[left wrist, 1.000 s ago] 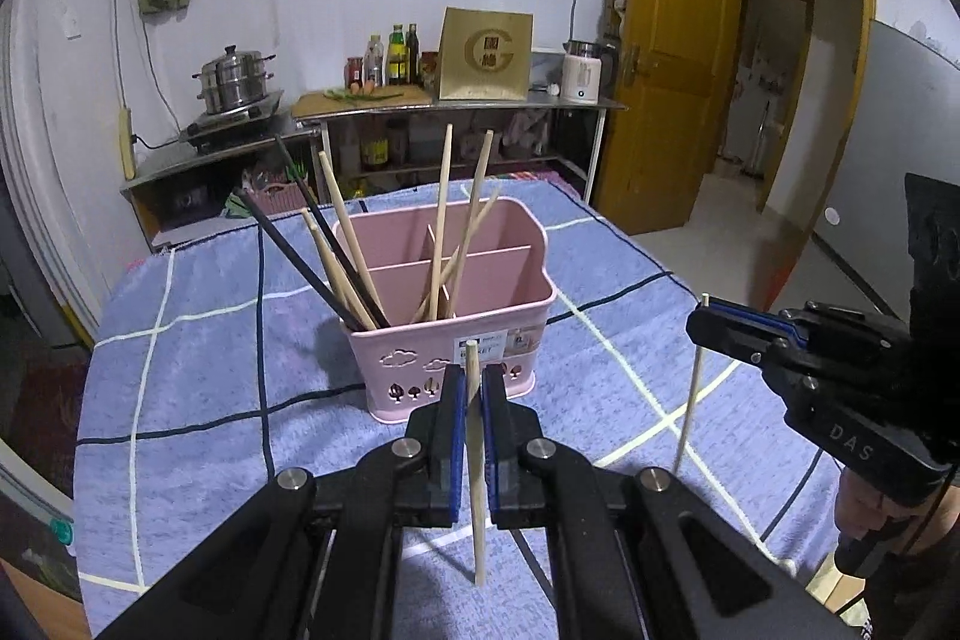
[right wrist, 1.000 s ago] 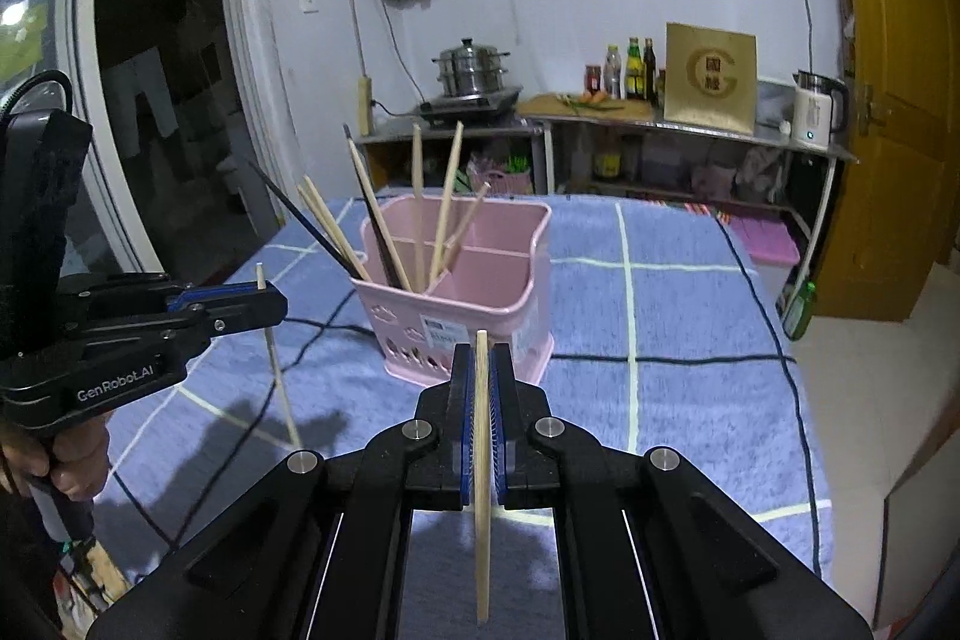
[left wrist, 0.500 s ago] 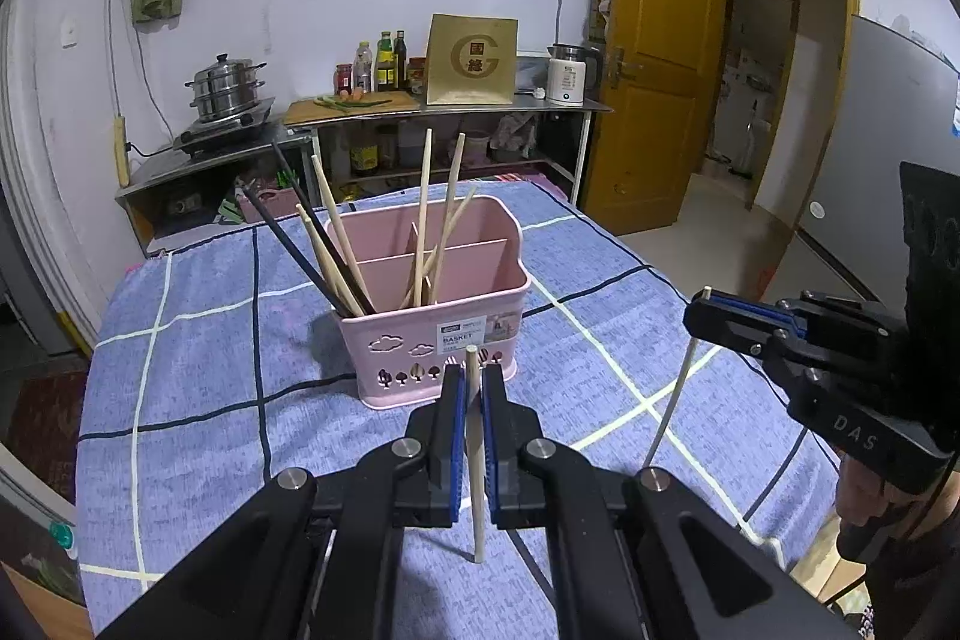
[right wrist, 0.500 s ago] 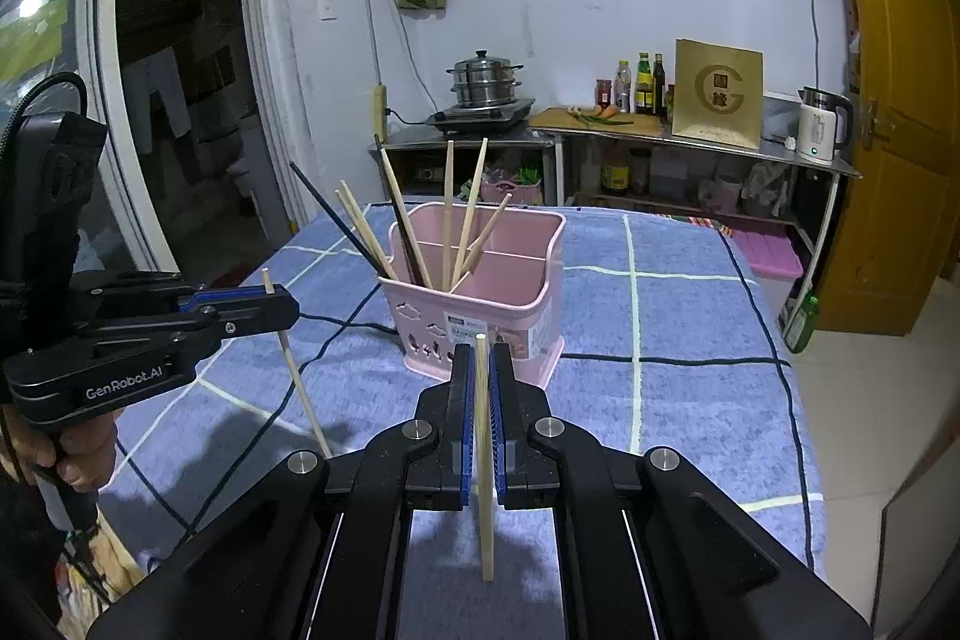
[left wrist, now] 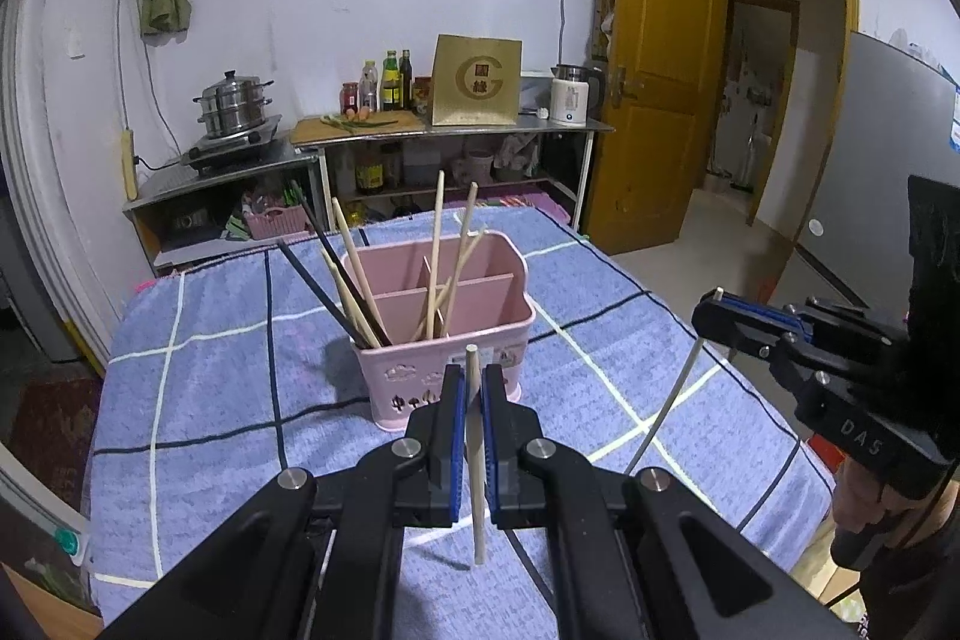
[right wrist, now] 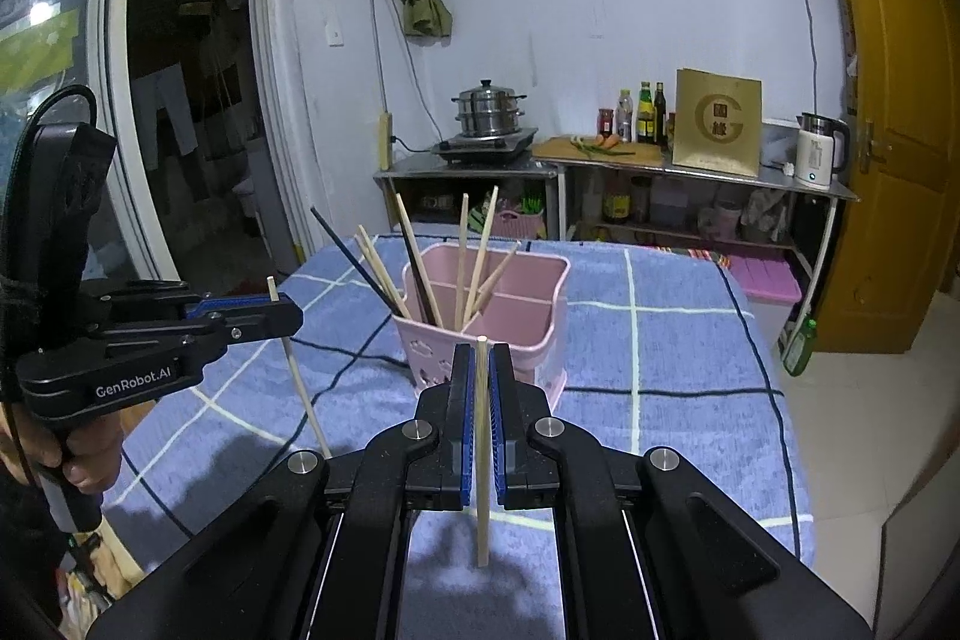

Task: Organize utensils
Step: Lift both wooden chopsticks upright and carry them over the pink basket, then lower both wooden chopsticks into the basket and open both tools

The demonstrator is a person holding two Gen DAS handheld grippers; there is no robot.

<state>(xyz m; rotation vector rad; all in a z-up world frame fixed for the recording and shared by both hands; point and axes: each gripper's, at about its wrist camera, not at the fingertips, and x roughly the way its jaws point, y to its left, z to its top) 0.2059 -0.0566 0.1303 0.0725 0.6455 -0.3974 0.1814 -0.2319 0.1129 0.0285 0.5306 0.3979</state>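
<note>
A pink divided utensil holder (left wrist: 456, 370) (right wrist: 540, 322) stands on the blue checked tablecloth (left wrist: 210, 340) with several wooden and black chopsticks in its left and middle compartments. My left gripper (left wrist: 473, 388) is shut on a pale wooden chopstick (left wrist: 476, 508), held upright just before the holder. It also shows in the right wrist view (right wrist: 282, 316). My right gripper (right wrist: 480, 370) is shut on another wooden chopstick (right wrist: 482, 508), upright, right of the holder. It also shows in the left wrist view (left wrist: 717, 316), with its chopstick (left wrist: 666, 406) hanging down.
Behind the table a metal shelf (left wrist: 420, 130) carries a steamer pot (left wrist: 231, 109), bottles, a gold box and a kettle. A yellow door (left wrist: 660, 58) stands open at the right. The table's right edge (left wrist: 750, 400) drops to the floor.
Both grippers have pulled back and up from the holder, so it looks smaller and farther. Each still holds its chopstick upright.
</note>
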